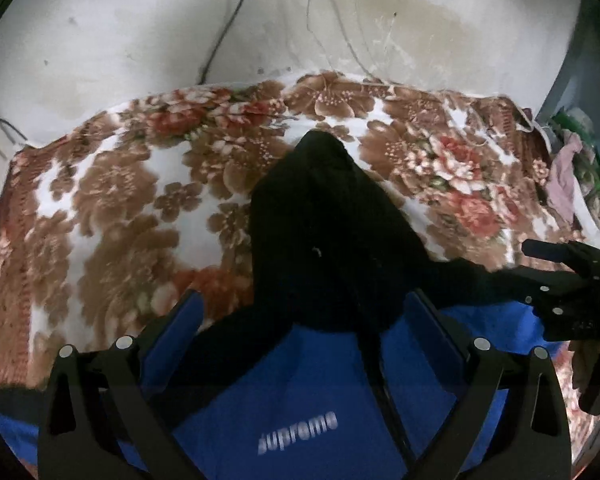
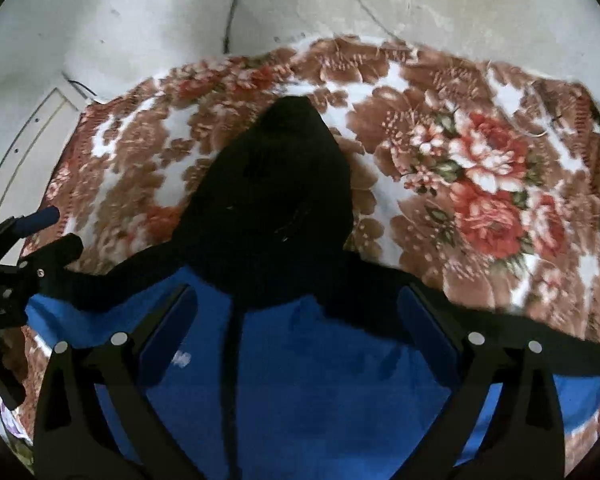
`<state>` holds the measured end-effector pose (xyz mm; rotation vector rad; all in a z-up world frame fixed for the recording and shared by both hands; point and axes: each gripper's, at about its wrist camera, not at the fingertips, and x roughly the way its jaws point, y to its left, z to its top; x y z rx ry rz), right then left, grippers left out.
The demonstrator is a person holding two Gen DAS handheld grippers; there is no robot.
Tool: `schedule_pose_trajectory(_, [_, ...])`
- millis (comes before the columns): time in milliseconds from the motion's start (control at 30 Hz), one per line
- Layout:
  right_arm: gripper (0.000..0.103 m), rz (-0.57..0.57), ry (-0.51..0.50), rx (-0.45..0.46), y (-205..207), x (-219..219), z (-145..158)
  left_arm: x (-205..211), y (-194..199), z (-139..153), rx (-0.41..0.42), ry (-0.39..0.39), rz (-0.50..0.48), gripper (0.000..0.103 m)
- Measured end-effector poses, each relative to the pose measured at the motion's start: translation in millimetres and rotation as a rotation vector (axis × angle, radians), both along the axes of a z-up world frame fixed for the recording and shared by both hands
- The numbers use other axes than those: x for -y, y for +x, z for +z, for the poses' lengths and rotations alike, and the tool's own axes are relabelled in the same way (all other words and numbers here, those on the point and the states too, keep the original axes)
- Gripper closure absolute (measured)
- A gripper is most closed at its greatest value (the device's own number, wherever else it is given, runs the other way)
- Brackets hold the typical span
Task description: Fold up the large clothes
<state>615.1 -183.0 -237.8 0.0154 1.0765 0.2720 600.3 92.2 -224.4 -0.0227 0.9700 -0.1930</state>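
The blue-and-black hoodie [image 1: 308, 392] lies spread on the floral blanket [image 1: 112, 200], hood [image 1: 320, 184] pointing toward the wall [image 1: 120, 32]. The left gripper [image 1: 300, 332] and right gripper [image 2: 296, 320] hover over its body, jaws apart and empty. Judged an early step: next, pinching a sleeve or side edge. Bare blanket flanks both sides.

Left gripper [image 1: 304, 320]: black angular linkage arms, round silver screw heads at the joints, blue finger pads [image 1: 180, 328]; right gripper [image 2: 296, 316] matches it (same black frame, same blue pads).
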Motion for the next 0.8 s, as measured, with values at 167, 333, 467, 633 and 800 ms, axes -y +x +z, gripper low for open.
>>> schedule_pose_trajectory(167, [0.005, 0.044, 0.039, -0.018, 59, 5, -41, -13, 51, -38, -0.007, -0.007, 0.047, 0.006])
schedule_pose_trajectory(333, [0.005, 0.085, 0.022, -0.041, 107, 1, -77, -12, 105, -73, -0.019, 0.029, -0.017, 0.009])
schedule_pose_trajectory(467, [0.005, 0.09, 0.039, -0.086, 140, -4, -103, -12, 136, -98, -0.05, 0.024, -0.066, 0.009])
schedule_pose_trajectory(633, [0.005, 0.048, 0.113, -0.11, 178, -2, -119, -26, 175, -122, -0.113, -0.081, -0.075, 0.017])
schedule_pose_trajectory(800, [0.005, 0.06, 0.108, -0.128, 206, 2, -135, -33, 212, -146, -0.196, -0.126, -0.094, 0.028])
